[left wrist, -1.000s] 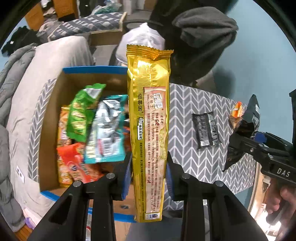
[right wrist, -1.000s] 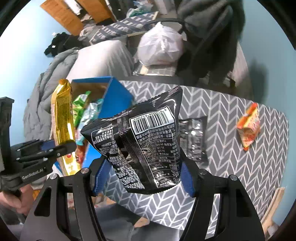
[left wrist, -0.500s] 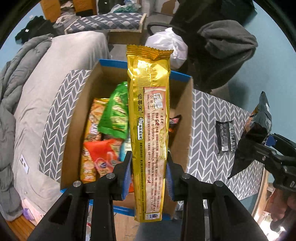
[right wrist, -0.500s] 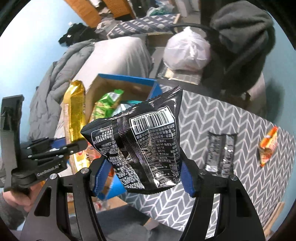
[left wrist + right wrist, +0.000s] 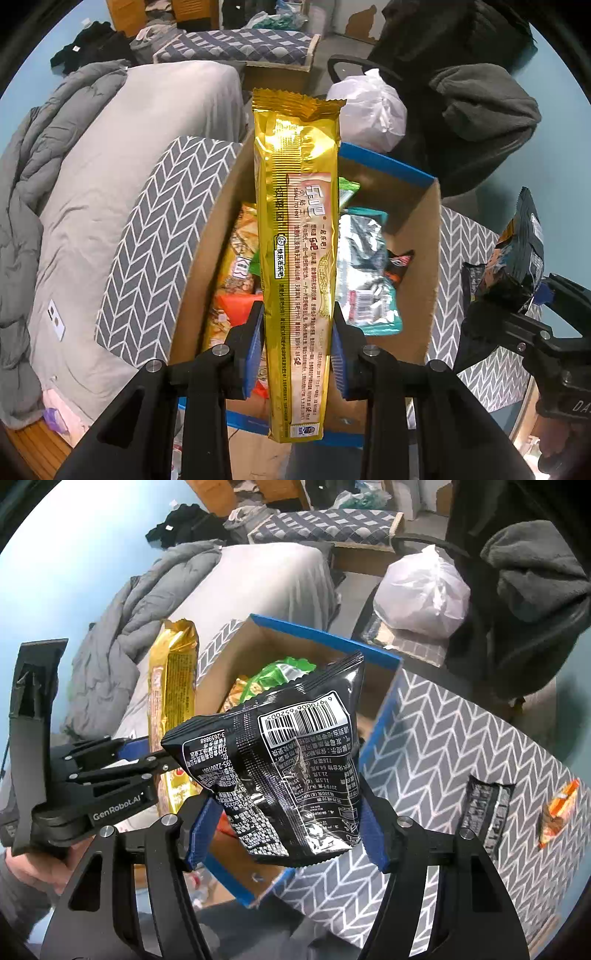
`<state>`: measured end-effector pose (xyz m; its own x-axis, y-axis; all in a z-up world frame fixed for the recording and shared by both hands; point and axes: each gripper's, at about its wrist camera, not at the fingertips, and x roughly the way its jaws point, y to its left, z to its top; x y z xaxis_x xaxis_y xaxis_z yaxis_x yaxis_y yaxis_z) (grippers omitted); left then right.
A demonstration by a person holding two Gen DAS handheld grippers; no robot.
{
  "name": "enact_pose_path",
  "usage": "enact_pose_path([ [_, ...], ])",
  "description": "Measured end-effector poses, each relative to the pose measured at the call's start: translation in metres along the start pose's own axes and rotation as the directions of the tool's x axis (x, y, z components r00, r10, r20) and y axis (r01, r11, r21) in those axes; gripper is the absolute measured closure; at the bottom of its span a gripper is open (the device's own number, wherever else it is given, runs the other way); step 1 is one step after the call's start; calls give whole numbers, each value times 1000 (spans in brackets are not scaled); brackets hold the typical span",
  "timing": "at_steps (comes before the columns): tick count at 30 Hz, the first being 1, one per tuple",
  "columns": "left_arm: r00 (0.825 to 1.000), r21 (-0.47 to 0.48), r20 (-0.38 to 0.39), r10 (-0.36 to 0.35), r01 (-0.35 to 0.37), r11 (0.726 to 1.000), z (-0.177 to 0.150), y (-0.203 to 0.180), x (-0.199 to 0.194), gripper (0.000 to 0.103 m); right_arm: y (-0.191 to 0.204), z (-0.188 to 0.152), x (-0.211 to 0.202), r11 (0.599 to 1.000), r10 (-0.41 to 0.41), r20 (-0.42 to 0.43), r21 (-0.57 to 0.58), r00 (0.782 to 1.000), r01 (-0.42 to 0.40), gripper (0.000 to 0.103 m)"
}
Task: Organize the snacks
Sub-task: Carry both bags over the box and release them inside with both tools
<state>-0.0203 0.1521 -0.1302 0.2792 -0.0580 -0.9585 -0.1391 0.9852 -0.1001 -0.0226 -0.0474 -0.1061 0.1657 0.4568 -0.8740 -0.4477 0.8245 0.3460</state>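
My left gripper (image 5: pixel 297 343) is shut on a long gold snack packet (image 5: pixel 297 240), held upright over the open cardboard box (image 5: pixel 428 258) with blue-taped rims. Several snack packs lie inside the box. My right gripper (image 5: pixel 286 819) is shut on a black snack bag (image 5: pixel 291 775) with a barcode, held above the box's (image 5: pixel 380 709) near right corner. The right wrist view also has the left gripper (image 5: pixel 144 753) with the gold packet (image 5: pixel 171 716) at the left. At the right edge of the left wrist view is the black bag (image 5: pixel 517 254).
On the chevron-patterned table (image 5: pixel 461 746) lie a black flat packet (image 5: pixel 484 808) and an orange snack pack (image 5: pixel 557 812). A grey couch with a blanket (image 5: pixel 92 184) stands left of the box. Behind it are a white plastic bag (image 5: pixel 369 107) and a chair with dark clothes (image 5: pixel 480 99).
Both grippers have moved left across the table with their packets. The gold packet now hangs over the box's middle, and the black bag has come to the box's edge.
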Motion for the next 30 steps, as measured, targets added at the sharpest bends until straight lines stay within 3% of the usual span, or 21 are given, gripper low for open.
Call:
enact_pose_path([
  [21, 999, 10, -31, 20, -20, 1000, 5, 16, 39, 70, 12, 40, 64, 998, -28, -92, 46, 995, 32, 35],
  [22, 1000, 4, -19, 19, -19, 1000, 5, 17, 37, 69, 12, 41, 65, 998, -31, -95, 49, 995, 36, 35],
  [24, 1000, -4, -8, 12, -12, 1000, 6, 19, 33, 53, 12, 44, 66, 998, -41, -101, 53, 994, 47, 35],
  [26, 1000, -13, 4, 13, -13, 1000, 6, 20, 29, 46, 12, 45, 65, 997, -53, -105, 52, 993, 59, 30],
  [30, 1000, -29, 9, 17, -17, 999, 5, 21, 24, 46, 13, 47, 59, 996, -64, -91, 53, 994, 69, 27],
])
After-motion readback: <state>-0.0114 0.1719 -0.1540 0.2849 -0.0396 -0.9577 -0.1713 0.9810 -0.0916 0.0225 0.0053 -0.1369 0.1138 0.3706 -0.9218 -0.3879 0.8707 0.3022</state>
